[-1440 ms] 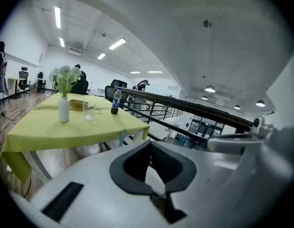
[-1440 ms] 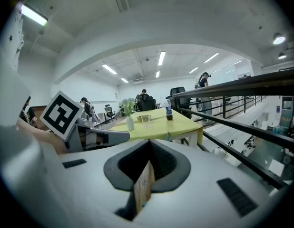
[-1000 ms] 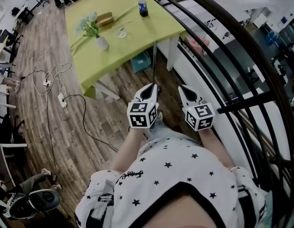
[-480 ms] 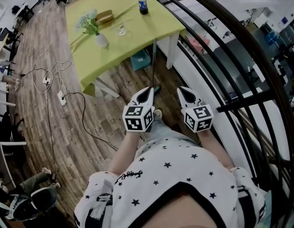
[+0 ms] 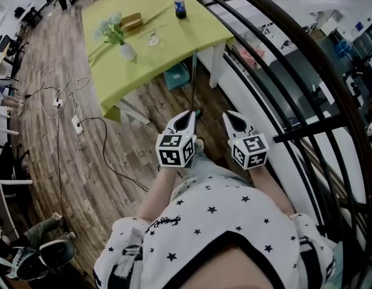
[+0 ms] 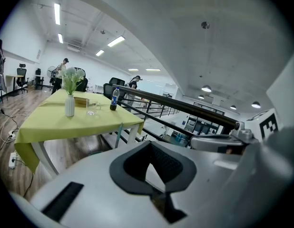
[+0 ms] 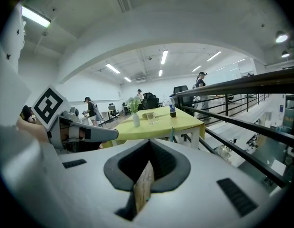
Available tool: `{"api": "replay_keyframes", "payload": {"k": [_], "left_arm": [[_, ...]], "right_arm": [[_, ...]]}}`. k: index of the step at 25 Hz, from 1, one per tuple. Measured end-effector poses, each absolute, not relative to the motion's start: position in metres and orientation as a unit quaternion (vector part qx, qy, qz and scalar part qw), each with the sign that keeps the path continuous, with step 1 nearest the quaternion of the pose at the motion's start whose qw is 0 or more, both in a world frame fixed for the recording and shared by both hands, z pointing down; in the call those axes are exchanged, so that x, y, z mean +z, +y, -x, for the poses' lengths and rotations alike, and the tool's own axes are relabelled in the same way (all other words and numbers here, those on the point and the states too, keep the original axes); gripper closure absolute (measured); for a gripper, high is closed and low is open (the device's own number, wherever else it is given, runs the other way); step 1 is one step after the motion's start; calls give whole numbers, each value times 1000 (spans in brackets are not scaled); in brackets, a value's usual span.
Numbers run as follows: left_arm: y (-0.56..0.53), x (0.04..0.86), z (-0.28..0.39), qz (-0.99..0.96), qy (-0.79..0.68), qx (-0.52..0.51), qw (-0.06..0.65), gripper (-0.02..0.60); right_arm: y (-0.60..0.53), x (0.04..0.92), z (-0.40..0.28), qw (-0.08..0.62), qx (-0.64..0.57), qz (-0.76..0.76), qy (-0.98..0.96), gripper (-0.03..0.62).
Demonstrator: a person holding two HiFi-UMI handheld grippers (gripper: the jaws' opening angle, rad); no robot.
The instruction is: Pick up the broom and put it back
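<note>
The broom [image 5: 194, 83] stands as a thin pole leaning by the near edge of the yellow-green table [image 5: 174, 53], with a teal piece at its foot just ahead of my grippers. The pole also shows beside the white table leg in the left gripper view, broom [image 6: 119, 135], and in the right gripper view, broom [image 7: 171, 136]. My left gripper [image 5: 188, 114] points at the pole's foot, jaws shut and holding nothing. My right gripper [image 5: 229, 117] is level with it to the right, jaws drawn together, nothing held. Neither touches the broom.
On the table stand a vase of flowers [image 5: 127, 52], a bottle [image 5: 180, 5], a glass [image 5: 153, 40] and a small box. A black railing [image 5: 294, 131] curves along the right. Cables and a power strip [image 5: 77, 125] lie on the wooden floor at left. A teal bin [image 5: 177, 77] sits under the table.
My left gripper has drifted slightly to the left in the head view. The right gripper and the broom have stayed put.
</note>
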State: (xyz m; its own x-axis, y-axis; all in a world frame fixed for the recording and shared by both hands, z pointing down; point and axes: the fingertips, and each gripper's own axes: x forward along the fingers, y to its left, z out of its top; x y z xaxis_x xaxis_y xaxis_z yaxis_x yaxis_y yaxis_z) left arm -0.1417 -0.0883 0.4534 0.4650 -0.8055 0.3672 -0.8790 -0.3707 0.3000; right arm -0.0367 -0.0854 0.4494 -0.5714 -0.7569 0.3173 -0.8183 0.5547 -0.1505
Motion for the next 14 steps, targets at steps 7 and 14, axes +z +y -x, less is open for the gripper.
{"api": "replay_keyframes", "payload": {"k": [7,14], "left_arm": [[-87,456,140,-823,-511,81,234,569],[-86,458,133,-824,-507,83,237,569]], "right_arm": [[-84,447,37,103,142,-446,-877,602],[-86,446,31,102,139,-448,-877,602]]}}
